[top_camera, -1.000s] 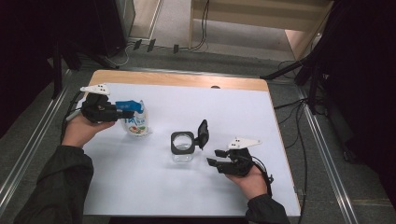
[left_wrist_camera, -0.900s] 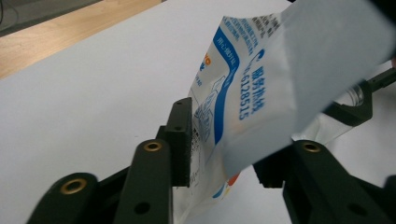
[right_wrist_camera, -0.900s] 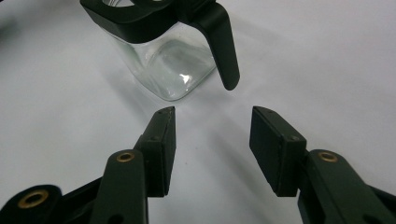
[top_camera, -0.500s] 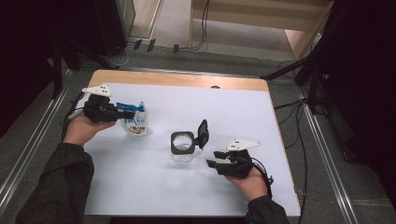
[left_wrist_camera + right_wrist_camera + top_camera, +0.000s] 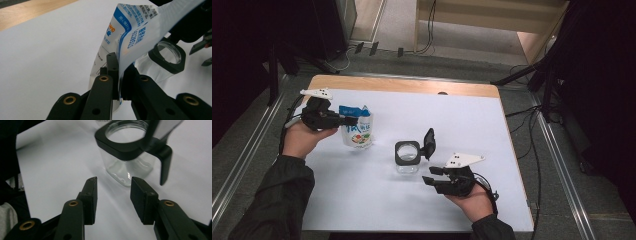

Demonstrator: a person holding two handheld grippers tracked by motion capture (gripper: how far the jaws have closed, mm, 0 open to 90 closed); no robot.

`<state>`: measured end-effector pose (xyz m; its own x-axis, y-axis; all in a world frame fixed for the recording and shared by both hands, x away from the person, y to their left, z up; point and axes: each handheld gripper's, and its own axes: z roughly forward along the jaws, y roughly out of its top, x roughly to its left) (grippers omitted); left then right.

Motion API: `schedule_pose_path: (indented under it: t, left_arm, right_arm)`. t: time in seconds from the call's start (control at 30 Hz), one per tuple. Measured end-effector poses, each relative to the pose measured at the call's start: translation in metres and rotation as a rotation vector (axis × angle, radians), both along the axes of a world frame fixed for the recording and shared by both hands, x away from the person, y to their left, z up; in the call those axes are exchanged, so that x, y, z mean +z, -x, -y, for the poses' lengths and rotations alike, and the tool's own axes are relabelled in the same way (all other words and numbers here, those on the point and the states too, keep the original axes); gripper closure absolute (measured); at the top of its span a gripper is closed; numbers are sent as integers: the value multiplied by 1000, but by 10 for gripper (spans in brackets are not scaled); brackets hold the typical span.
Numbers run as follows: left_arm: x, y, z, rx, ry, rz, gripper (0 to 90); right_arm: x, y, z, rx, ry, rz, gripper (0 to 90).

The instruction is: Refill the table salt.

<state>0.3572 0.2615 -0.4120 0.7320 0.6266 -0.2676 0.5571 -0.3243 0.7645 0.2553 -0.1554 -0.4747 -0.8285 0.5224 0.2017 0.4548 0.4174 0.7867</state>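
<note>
Pouch pinched, jar waiting

Left gripper [image 5: 117, 75] clamps the pouch [image 5: 130, 32] — right gripper [image 5: 113, 195], closing, spread short of the glass jar [image 5: 127, 152].

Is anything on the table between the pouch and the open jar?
Nothing visible: bare table lies between the pouch, clamped in the left gripper, and the jar, whose lid is flipped open on the far side.
</note>
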Motion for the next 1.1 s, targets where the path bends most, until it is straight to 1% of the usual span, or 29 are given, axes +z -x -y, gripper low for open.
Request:
schedule_pose_path:
  t: [0.13, 0.23, 0.27, 0.3, 0.33, 0.37, 0.47, 0.53, 0.6, 0.7, 0.73, 0.77, 0.8, 0.83, 0.87, 0.9, 0.93, 0.97, 1.0, 1.03, 1.07, 1.1]
  left_arm:
    - [10, 7, 4, 7, 7, -2, 898]
    - [17, 12, 7, 11, 3, -7, 898]
    - [19, 14, 8, 14, 3, -9, 899]
    - [22, 16, 9, 11, 4, -8, 899]
    - [25, 20, 10, 11, 7, -6, 899]
    - [25, 20, 10, 11, 7, -6, 899]
    - [29, 25, 10, 16, 13, -4, 899]
    - [30, 28, 9, 15, 24, -12, 898]
    - [31, 31, 9, 25, 30, -23, 899]
    - [33, 36, 9, 28, 20, -18, 899]
    - [34, 39, 9, 32, 21, -20, 899]
    - [35, 40, 9, 28, 19, -19, 899]
    - [35, 42, 9, 29, 20, -20, 898]
    - [35, 43, 9, 32, 12, -14, 898]
    - [36, 44, 9, 27, 21, -19, 899]
    - [36, 46, 9, 32, 13, -18, 898]
    - [37, 48, 9, 30, 17, -22, 899]
    - [37, 49, 9, 33, 17, -19, 899]
    - [38, 50, 9, 34, 7, -11, 899]
    - [38, 52, 9, 35, 13, -15, 899]
    - [39, 54, 9, 34, 12, -11, 898]
    - [39, 56, 9, 35, 15, -14, 898]
  right_arm:
    - [6, 5, -10, 22, -20, -5, 604]
    - [10, 9, -20, 45, -33, 3, 614]
    - [12, 12, -27, 63, -34, 9, 616]
    - [12, 12, -27, 63, -34, 9, 616]
    - [13, 14, -34, 78, -36, 10, 616]
    - [13, 14, -34, 78, -36, 10, 616]
    - [14, 17, -45, 92, -32, 10, 616]
    - [14, 16, -54, 102, -29, 10, 616]
    - [14, 16, -57, 103, -31, 10, 616]
    - [13, 13, -65, 107, -31, -1, 616]
    - [12, 12, -67, 109, -32, 2, 616]
    - [13, 11, -70, 116, -34, -8, 616]
    - [13, 11, -73, 116, -35, -4, 616]
    - [13, 10, -75, 126, -37, 0, 616]
    - [14, 10, -77, 130, -35, -3, 616]
    - [14, 9, -79, 133, -34, 1, 616]
    - [14, 9, -82, 141, -35, 4, 616]
    - [14, 8, -88, 146, -34, 1, 616]
    - [13, 7, -93, 156, -33, 3, 616]
    - [13, 7, -93, 156, -33, 3, 616]
    - [12, 7, -101, 164, -26, 3, 613]
    - [12, 7, -101, 164, -26, 3, 613]
